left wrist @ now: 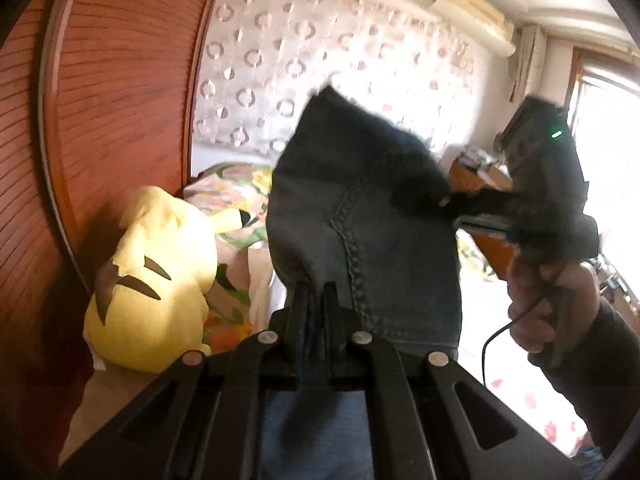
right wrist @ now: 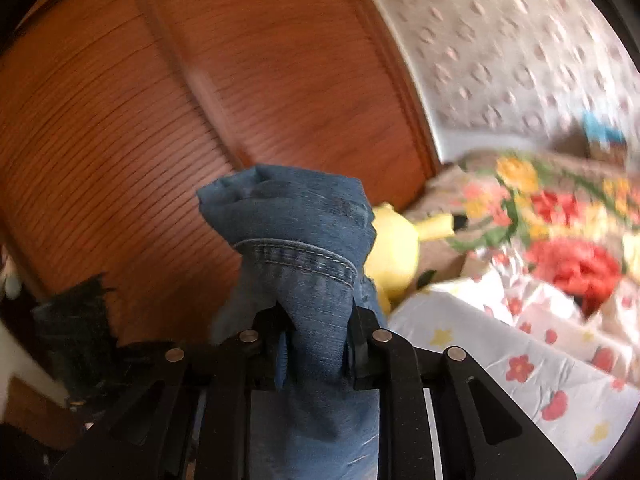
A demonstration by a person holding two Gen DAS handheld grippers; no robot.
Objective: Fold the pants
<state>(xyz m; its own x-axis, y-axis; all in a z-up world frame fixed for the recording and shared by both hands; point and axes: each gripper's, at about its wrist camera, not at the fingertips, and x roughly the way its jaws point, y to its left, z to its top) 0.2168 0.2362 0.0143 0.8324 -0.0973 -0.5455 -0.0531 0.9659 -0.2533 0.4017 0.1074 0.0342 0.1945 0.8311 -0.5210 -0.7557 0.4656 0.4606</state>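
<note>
Both claws carry the blue denim pants (left wrist: pixel 360 216) off the bed, so the fold looks barely begun, if at all. In the left wrist view the left claw (left wrist: pixel 316 292) stands at six o'clock with its jaws pinched almost together on a thin edge of the denim, which rises in a peak toward twelve o'clock with a stitched seam running down its middle. At three o'clock in that view a hand (left wrist: pixel 556 304) in a dark sleeve grips the handle of the right claw (left wrist: pixel 420 200), whose tip appears to reach the cloth at the centre; whether it presses there is too blurred to tell from this side. The right wrist view settles it: the right claw (right wrist: pixel 320 332) has its jaws partly apart, filled by a thick bunch of denim with a stitched hem (right wrist: pixel 304 256) above them, and the fabric bulges toward twelve o'clock. The bed with its flower-printed white sheet (right wrist: pixel 520 368) lies at four o'clock there, bare of any laid-out garment in what shows, with a yellow plush toy (left wrist: pixel 156 276) beside the slatted reddish wooden wardrobe door (left wrist: pixel 120 80) at nine o'clock. Judging from this, the pants still need spreading flat, then folding leg over leg and crosswise; no crease is visible yet.
</note>
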